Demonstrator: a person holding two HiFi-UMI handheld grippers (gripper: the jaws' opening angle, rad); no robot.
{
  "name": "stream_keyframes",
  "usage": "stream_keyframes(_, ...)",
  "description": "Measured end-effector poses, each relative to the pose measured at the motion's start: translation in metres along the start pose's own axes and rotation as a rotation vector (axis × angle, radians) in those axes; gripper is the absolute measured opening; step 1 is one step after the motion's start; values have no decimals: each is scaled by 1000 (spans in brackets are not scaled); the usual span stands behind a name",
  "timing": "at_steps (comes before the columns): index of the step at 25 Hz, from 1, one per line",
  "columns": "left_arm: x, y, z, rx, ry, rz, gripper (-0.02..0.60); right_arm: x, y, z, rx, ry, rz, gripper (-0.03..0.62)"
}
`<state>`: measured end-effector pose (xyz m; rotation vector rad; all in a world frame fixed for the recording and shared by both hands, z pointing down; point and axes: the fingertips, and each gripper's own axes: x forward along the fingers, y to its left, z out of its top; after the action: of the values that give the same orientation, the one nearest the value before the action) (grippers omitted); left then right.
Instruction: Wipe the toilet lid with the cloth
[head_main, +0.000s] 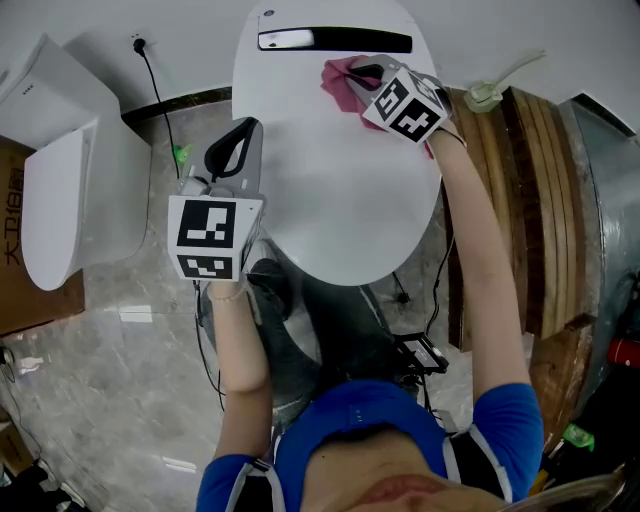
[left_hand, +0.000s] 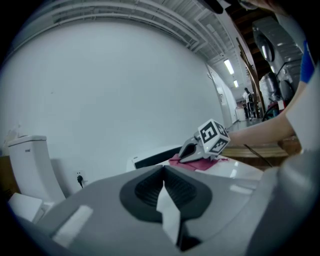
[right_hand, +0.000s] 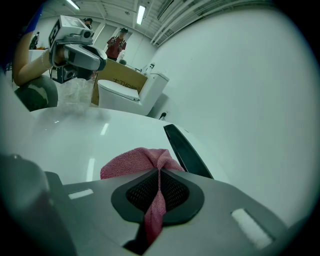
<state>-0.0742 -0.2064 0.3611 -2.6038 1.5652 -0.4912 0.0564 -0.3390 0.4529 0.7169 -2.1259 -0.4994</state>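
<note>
Blue-sleeved arms (head_main: 490, 300) reach down in the head view. The right gripper (head_main: 366, 77) presses a pink cloth (head_main: 338, 82) onto the white toilet lid (head_main: 330, 190), with a black strip (head_main: 335, 40) just beyond its tips. The left gripper (head_main: 232, 150) sits at the lid's left edge.

In the left gripper view, its fingers (left_hand: 145, 192) are closed together, empty, with the cloth well ahead.

In the right gripper view, the fingers pinch the cloth, which is bunched just past their tips.

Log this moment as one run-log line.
step: wipe | right gripper: shut on cloth | cloth: on toilet lid, rear part | left gripper: shut, at lid's left edge
</note>
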Motion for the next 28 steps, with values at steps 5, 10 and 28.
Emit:
stream_keyframes(5, -2, 2, 0, 1, -1, 2, 3, 6, 3, 9, -14, -11, 14, 9)
stream_keyframes(10, -3, 2, -1, 7, 5, 4, 3, 11, 7, 18, -27, -21, 24, 9)
stream_keyframes(28, -16, 13, -11, 16, 26, 23, 3, 30, 19, 48, -68, -51, 47, 9)
